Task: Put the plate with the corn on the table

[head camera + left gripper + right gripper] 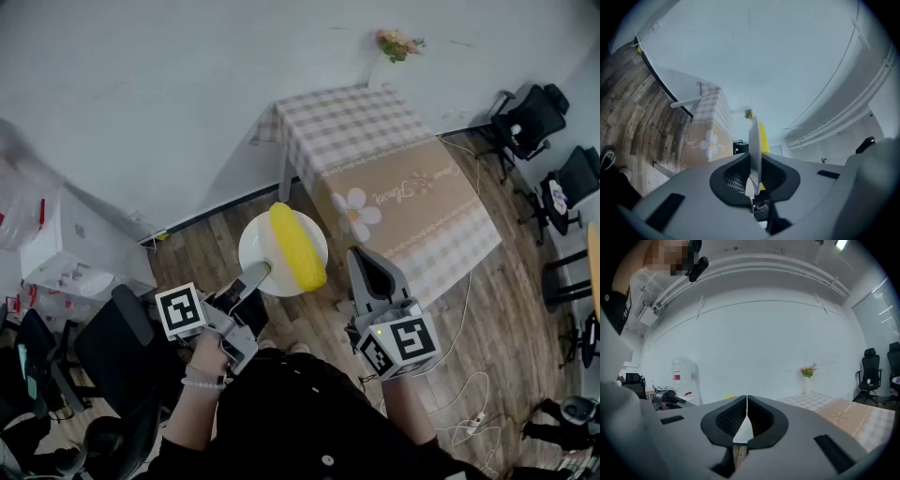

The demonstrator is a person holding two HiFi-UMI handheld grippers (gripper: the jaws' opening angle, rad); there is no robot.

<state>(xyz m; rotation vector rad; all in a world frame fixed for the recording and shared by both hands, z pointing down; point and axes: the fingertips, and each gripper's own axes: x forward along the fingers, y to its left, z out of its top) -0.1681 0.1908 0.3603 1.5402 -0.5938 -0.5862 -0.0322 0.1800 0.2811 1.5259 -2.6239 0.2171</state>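
Clamping the plate [255, 242] rim, left gripper [259, 273] holds corn [298, 246] short of desk [412, 202], ahead-right; right gripper [364, 259] closed, empty.

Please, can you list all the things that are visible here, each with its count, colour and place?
plate: one, white, held in the air above the wooden floor, short of the table
corn: one, yellow, lying on the plate
table: one, checked and beige cloth, by the wall
flowers: one bunch, pink, at the table's far corner
office chairs: at least three, black, two right of the table, one at lower left
cabinet: one, white, left by the wall
left gripper: grey, jaws shut on the plate's rim
right gripper: grey, jaws shut, empty
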